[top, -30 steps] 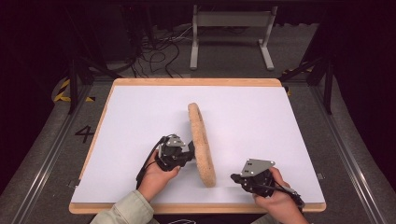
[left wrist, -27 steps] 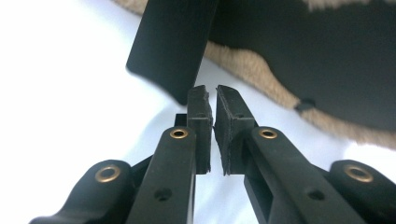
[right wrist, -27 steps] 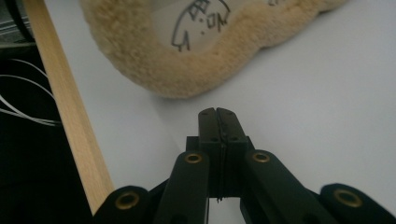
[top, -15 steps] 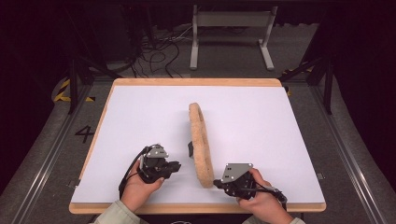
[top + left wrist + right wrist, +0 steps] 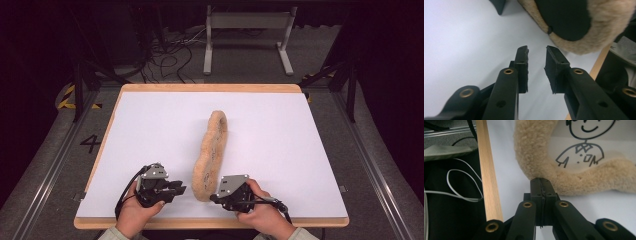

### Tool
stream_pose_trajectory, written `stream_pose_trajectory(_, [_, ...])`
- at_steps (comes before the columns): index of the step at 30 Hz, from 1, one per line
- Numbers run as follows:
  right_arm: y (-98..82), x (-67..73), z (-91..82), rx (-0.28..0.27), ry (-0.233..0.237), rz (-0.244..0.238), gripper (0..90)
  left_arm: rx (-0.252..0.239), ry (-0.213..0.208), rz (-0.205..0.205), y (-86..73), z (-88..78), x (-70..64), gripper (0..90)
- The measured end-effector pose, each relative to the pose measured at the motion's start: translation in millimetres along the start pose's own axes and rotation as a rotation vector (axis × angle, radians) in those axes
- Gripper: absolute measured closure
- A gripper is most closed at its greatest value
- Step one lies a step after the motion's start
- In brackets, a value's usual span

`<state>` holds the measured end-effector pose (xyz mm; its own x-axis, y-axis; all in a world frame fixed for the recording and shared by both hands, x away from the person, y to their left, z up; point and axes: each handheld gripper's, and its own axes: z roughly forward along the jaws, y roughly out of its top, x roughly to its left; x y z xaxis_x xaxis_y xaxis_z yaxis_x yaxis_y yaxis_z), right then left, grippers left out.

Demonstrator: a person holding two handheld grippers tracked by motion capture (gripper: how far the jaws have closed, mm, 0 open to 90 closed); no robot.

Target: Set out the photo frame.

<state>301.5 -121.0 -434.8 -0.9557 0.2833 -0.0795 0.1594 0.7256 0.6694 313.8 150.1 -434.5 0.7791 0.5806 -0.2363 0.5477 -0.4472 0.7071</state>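
A long tan plush cushion [image 5: 210, 155] stands on edge along the middle of the white table [image 5: 150, 125]. Its fuzzy rim [image 5: 534, 152] frames a white face with a cartoon figure drawn on it. The other side has a black patch [image 5: 564, 17]. My left gripper [image 5: 179, 190] sits left of the cushion's near end. Its jaws have just been opening and stand a little apart with nothing between them [image 5: 537, 50]. My right gripper [image 5: 214, 198] is shut at the right of that near end, its tips [image 5: 541, 180] against the fuzzy rim.
The table's wooden front edge [image 5: 487, 182] runs close beside the right gripper, and the near edge [image 5: 210, 222] lies just under both hands. Beyond the far edge stand a metal frame [image 5: 247, 30] and loose cables [image 5: 160, 60] on the floor.
The left gripper has come away from the cushion's side, moving left and nearer, and its jaws have parted. The right gripper has slid left to the cushion's near end. The cushion now curves slightly.
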Motion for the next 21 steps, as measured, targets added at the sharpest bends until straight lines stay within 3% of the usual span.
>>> stream_pose_trajectory(4, [10.0,-1.1,10.9,-0.007,0.017,-0.017,90.0,-0.003,0.002,-0.023,-7.5,-6.5,1.9,65.9])
stream_pose_trajectory(10, [21.9,-2.9,23.2,-0.012,0.023,-0.04,90.0,0.008,-0.003,-0.024,-18.0,-16.0,0.4,59.1])
stream_pose_trajectory(14, [31.5,-4.3,33.4,-0.016,0.017,-0.07,90.0,-0.007,0.015,-0.033,-22.4,-22.3,-2.1,53.2])
stream_pose_trajectory(21, [44.2,-8.7,50.7,-0.032,-0.009,-0.07,90.0,-0.046,0.063,-0.078,-24.4,-25.6,-1.1,45.8])
